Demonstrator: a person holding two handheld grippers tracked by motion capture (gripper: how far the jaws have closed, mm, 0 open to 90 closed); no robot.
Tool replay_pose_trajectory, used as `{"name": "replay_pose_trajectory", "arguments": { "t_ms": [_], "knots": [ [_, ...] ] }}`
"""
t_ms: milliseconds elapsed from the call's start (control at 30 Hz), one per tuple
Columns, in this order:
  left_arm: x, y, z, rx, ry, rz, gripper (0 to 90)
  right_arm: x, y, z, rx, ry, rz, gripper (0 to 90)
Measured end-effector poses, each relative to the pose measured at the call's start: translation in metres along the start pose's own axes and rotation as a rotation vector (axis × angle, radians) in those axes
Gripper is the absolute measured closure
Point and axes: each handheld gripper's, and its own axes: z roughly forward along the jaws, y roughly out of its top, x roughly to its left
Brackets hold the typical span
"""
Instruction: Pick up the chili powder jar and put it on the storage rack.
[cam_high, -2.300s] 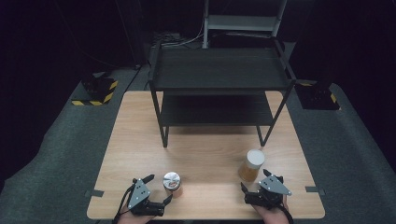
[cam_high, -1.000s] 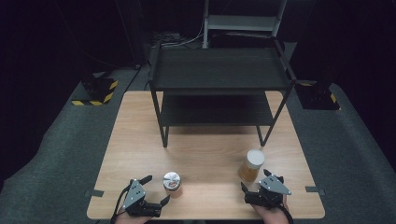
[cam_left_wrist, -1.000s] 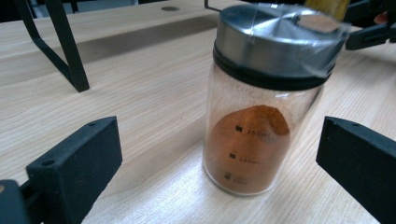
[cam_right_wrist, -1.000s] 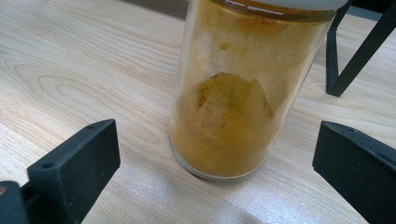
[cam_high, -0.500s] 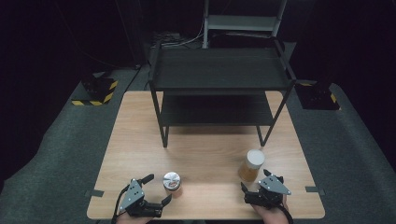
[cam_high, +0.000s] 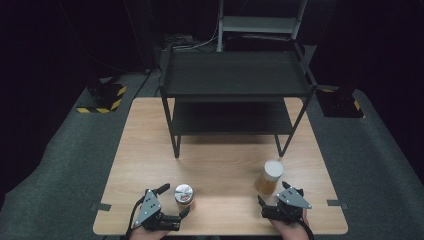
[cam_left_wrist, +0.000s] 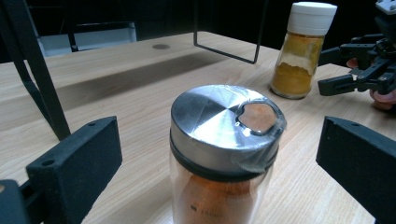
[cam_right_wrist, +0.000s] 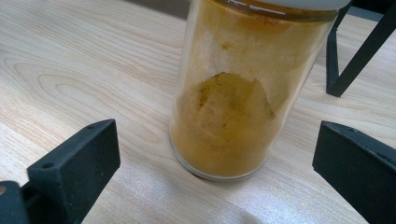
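Now, starting at your left, your left gripper (cam_high: 174, 202) sits low at the near edge of the table (cam_high: 220, 150) with its jaws spread wide and nothing held. The red spice jar (cam_high: 184, 195), the one with the steel lid, stands upright between those jaws; in the left gripper view (cam_left_wrist: 224, 154) it is centred with bare wood on both sides of the glass, so neither jaw touches it. That centring looks deliberate: closing straight in should catch the body below the lid, which carries a film wrap that would likely slip.

Moving right, the open wood between the two jars is free, and the black shelf rack (cam_high: 235, 85) stands well ahead of both grippers, its front legs the nearest obstacles.

Your right gripper (cam_high: 271, 195) is also wide open and empty, pointed at the yellow spice jar (cam_high: 269, 177) with the white cap, which stands upright just ahead of its tips. In the right gripper view (cam_right_wrist: 243, 98) the jar sits between the jaws with gaps either side, and a rack leg (cam_right_wrist: 357, 56) lies beyond it. The table's right edge is near, so lift forward, not outward.
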Motion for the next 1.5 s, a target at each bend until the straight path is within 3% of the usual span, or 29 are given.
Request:
{"name": "replay_pose_trajectory", "arguments": {
  "t_ms": [333, 500, 933, 1300, 1400, 1500],
  "knots": [
    [0.0034, -0.0019, 0.0091, -0.006, -0.007, -0.022, 9.0, 0.0, -0.0001, -0.0001, 0.0, 0.0, -0.001, 0.0],
    [0.005, -0.0035, 0.0094, -0.009, -0.019, 0.0, 16.8, -0.0003, -0.0002, -0.0002, -0.001, 0.001, 0.004, 0.0],
    [0.0044, -0.0052, 0.0099, -0.014, -0.026, 0.011, 32.0, -0.0028, -0.0004, -0.0001, -0.001, 0.008, 0.018, 0.0],
    [0.0029, -0.006, 0.0091, -0.022, -0.021, 0.013, 34.7, -0.003, 0.0, 0.0002, 0.001, 0.01, 0.016, 0.0],
    [0.0051, -0.0049, 0.0074, -0.025, -0.016, -0.024, 34.7, -0.0036, 0.0, 0.0002, 0.001, 0.011, 0.02, 0.0],
    [0.0059, -0.0023, 0.0039, -0.035, -0.004, -0.023, 34.8, -0.0039, -0.0001, 0.0002, 0.0, 0.011, 0.021, 0.0]
  ]
}}
